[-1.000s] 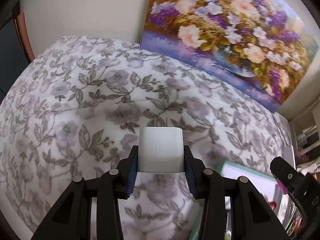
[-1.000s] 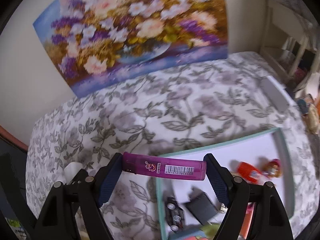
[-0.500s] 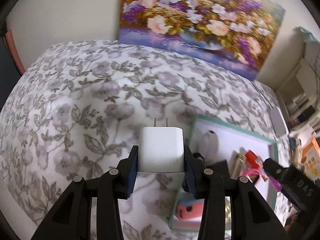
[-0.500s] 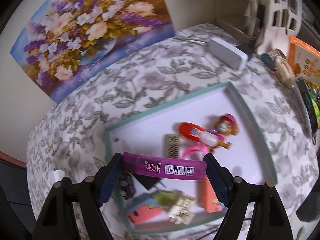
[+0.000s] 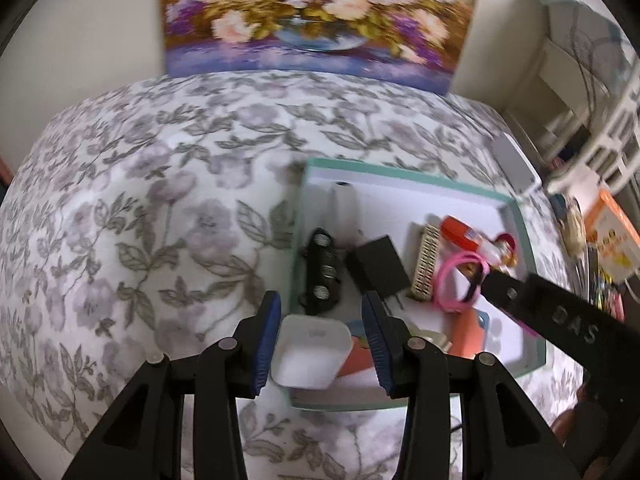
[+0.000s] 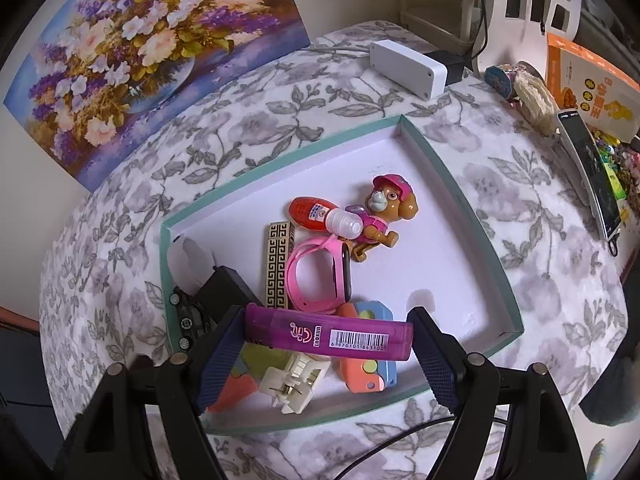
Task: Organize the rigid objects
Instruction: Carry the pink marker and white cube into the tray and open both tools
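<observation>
My left gripper (image 5: 322,344) is shut on a white charger cube (image 5: 308,356), which sits low and tipped between the blue pads, prongs out of sight, over the near left corner of the teal-rimmed tray (image 5: 400,170). My right gripper (image 6: 328,346) is shut on a purple lighter (image 6: 328,336), held lengthwise above the near part of the tray (image 6: 460,200). One black finger (image 5: 520,296) of the right gripper shows in the left wrist view. In the tray lie a dog toy (image 6: 384,208), a red bottle (image 6: 312,210), a pink watch (image 6: 320,268) and a black toy car (image 6: 186,316).
The tray also holds a black adapter (image 6: 228,284), a patterned bar (image 6: 278,268), a cream plug (image 6: 292,380) and orange and blue blocks (image 6: 368,368). A flower painting (image 6: 140,48) leans at the back. A white box (image 6: 408,64), phone (image 6: 592,168) and orange book (image 6: 592,92) lie to the right.
Both grippers have swept from over the floral cloth to over the tray. The charger now sits lower and tipped in the left jaws, its prongs gone from sight. The lighter stays gripped.
</observation>
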`<action>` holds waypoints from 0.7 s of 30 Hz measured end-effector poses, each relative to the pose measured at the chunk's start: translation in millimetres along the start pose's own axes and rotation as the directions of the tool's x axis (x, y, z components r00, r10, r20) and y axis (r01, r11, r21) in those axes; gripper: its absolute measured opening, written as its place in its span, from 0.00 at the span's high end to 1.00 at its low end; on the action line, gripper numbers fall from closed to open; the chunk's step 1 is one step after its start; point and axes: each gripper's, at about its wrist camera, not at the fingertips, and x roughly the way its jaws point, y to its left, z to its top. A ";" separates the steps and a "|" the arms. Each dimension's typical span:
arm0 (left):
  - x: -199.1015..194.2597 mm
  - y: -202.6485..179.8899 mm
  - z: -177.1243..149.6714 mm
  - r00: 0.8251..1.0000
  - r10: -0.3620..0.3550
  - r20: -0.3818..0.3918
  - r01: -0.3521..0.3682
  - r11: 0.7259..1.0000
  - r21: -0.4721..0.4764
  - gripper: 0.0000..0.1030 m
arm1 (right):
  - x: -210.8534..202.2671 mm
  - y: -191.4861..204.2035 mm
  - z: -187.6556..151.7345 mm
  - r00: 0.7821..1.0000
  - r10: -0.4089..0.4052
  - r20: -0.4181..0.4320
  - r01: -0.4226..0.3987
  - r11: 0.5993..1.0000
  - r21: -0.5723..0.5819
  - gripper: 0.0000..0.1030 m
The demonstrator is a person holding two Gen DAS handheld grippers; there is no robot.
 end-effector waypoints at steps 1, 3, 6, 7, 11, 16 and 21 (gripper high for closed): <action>1.2 -2.9 -0.5 1.000 -0.008 -0.006 0.008 1.000 0.008 0.57 | 0.0 0.2 0.4 1.000 -0.002 0.002 0.002 1.000 -0.002 0.19; 4.3 -6.7 -1.6 0.999 -0.027 -0.022 0.027 1.000 0.013 0.58 | 1.4 0.4 0.9 1.000 -0.005 0.001 0.005 1.000 -0.005 0.19; 6.0 -5.6 -0.4 0.999 -0.016 -0.028 0.016 1.000 0.010 0.57 | 5.0 -1.1 2.4 1.000 -0.010 -0.008 0.010 1.000 -0.001 0.19; 5.9 -4.0 0.0 1.000 -0.007 -0.026 0.008 1.000 0.008 0.58 | 5.6 -2.5 3.4 1.000 -0.011 -0.009 0.011 1.000 0.002 0.19; 8.9 5.3 2.4 0.999 0.027 -0.032 -0.028 0.999 -0.018 0.58 | 7.8 -5.0 5.5 1.000 -0.012 -0.015 0.012 1.000 0.012 0.19; 12.8 16.0 4.0 0.998 0.047 -0.048 -0.050 0.997 -0.056 0.58 | 13.9 -0.9 4.8 0.999 -0.025 -0.034 0.025 1.000 -0.005 0.19; 17.3 29.9 5.5 0.995 0.073 -0.067 -0.080 0.991 -0.109 0.56 | 20.4 4.6 3.5 0.998 -0.035 -0.050 0.033 0.999 -0.032 0.19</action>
